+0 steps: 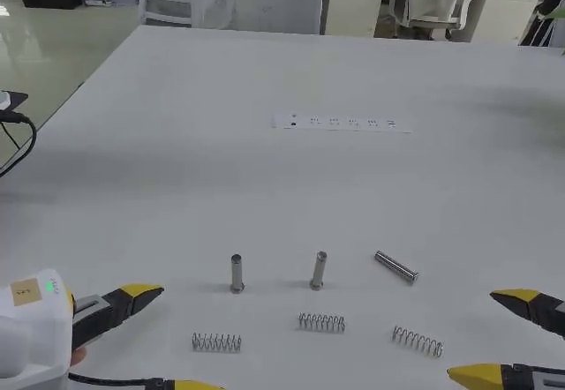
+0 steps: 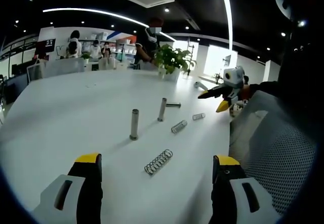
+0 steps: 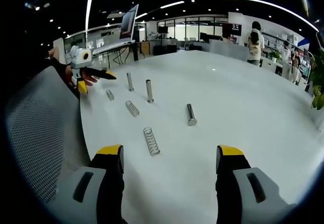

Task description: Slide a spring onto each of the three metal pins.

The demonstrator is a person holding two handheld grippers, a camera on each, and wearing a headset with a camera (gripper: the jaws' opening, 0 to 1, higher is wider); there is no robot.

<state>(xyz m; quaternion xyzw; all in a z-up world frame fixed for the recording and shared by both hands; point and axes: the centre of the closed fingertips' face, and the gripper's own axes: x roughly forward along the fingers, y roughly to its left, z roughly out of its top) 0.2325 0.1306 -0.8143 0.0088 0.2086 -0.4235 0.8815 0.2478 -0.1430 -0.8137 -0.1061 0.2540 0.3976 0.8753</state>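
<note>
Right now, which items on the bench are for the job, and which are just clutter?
Job: left pin, middle pin, lying pin, left spring, middle spring, right spring.
Lying about: power strip, cable.

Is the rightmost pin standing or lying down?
Lying down. The rightmost pin rests on its side on the table, while the left pin and middle pin stand upright.

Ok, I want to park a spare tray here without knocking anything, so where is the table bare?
The table is bare in a wide band between the pins and the white strip, and again beyond the strip to the far edge. It is crowded near the front edge, where the three springs lie just in front of the pins.
</note>
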